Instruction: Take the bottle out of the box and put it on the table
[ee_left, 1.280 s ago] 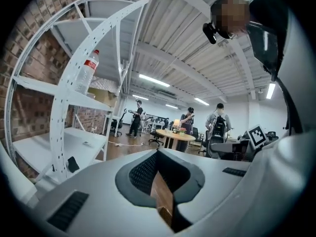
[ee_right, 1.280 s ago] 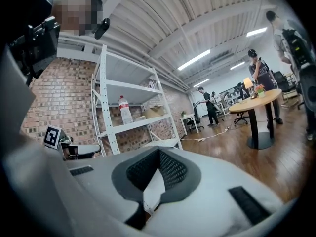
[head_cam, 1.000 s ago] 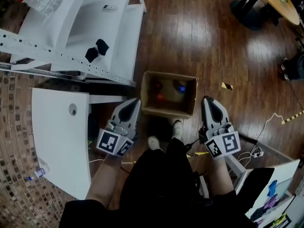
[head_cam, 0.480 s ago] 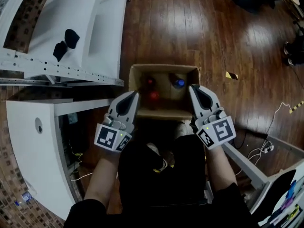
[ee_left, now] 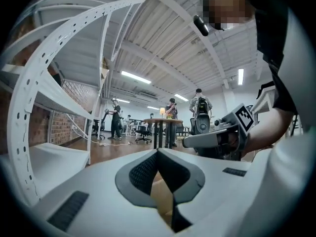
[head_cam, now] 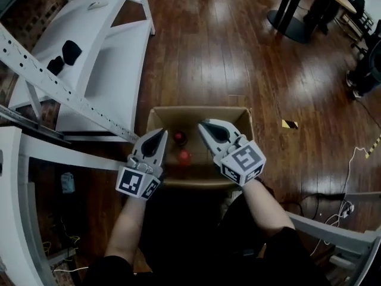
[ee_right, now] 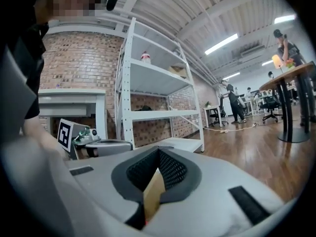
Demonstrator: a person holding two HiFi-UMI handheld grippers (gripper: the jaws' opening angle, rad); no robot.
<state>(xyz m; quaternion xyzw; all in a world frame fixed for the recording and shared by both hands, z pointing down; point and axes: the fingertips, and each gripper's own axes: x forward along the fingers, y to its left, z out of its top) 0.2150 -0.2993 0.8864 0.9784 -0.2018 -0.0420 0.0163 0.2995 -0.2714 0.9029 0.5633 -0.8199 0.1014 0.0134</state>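
Nearest, left gripper: jaws pressed together, nothing held. Beside it, right gripper: likewise closed and empty. Both poised over open box, tips pointing across it. Down inside, between the 2 tips, bottle with red top, another red cap just behind. Beyond, wood floor and white shelves.

Left gripper and right gripper hide part of the box — contents dark, unclear.
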